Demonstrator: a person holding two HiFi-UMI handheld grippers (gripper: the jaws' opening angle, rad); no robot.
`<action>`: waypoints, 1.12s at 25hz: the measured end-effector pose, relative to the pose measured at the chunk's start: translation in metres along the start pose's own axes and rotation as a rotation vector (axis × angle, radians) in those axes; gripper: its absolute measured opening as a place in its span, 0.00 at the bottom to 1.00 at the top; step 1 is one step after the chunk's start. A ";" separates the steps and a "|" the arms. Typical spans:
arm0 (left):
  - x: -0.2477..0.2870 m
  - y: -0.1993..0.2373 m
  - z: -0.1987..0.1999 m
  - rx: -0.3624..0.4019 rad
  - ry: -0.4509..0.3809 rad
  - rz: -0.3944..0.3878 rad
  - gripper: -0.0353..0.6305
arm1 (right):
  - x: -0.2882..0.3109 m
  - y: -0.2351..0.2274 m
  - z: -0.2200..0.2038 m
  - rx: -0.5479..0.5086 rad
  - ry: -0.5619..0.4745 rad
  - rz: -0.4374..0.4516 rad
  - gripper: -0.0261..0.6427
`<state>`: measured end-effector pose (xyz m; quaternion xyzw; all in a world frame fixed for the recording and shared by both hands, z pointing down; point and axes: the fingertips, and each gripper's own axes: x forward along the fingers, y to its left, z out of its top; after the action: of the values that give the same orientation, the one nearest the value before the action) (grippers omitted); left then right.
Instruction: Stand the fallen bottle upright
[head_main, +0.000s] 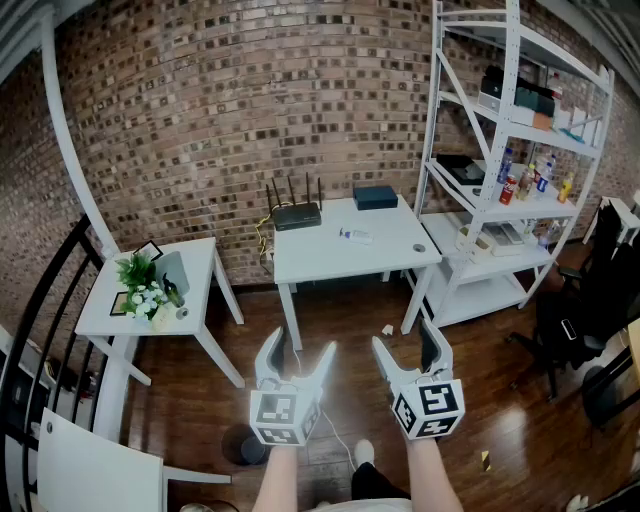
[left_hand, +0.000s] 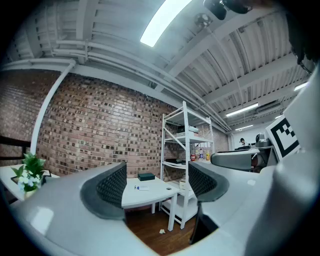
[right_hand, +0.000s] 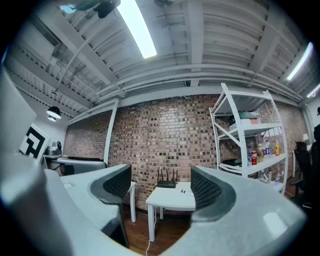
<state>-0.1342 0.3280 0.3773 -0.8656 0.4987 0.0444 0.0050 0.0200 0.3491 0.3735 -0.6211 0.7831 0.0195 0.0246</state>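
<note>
A small clear bottle (head_main: 355, 236) lies on its side on the white table (head_main: 330, 258) by the brick wall, right of the middle. It is far ahead of both grippers. My left gripper (head_main: 298, 352) and right gripper (head_main: 408, 345) are held level over the wooden floor, side by side, both open with nothing between their jaws. Between the left gripper's (left_hand: 157, 182) jaws the bottle (left_hand: 141, 188) shows small on the distant table (left_hand: 150, 196). The right gripper (right_hand: 162, 187) frames the same table (right_hand: 172, 199), where the bottle (right_hand: 185, 192) peeks out beside the right jaw.
A black router (head_main: 297, 213) and a dark box (head_main: 375, 197) stand at the table's back edge. A low side table (head_main: 190, 300) with a plant (head_main: 140, 280) is at the left. A white shelf unit (head_main: 520, 190) with bottles stands at the right. A white chair (head_main: 90, 470) is near left.
</note>
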 end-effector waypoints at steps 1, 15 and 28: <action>0.016 0.002 0.002 0.000 0.004 -0.004 0.65 | 0.015 -0.009 0.003 0.009 -0.003 0.004 0.58; 0.185 0.022 0.000 -0.008 -0.004 0.072 0.64 | 0.163 -0.118 0.010 0.023 -0.004 0.102 0.58; 0.278 0.068 -0.045 -0.080 0.066 0.084 0.64 | 0.254 -0.141 -0.043 0.046 0.096 0.153 0.58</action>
<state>-0.0507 0.0512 0.4021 -0.8445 0.5321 0.0357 -0.0480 0.0994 0.0678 0.4005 -0.5590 0.8288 -0.0262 -0.0002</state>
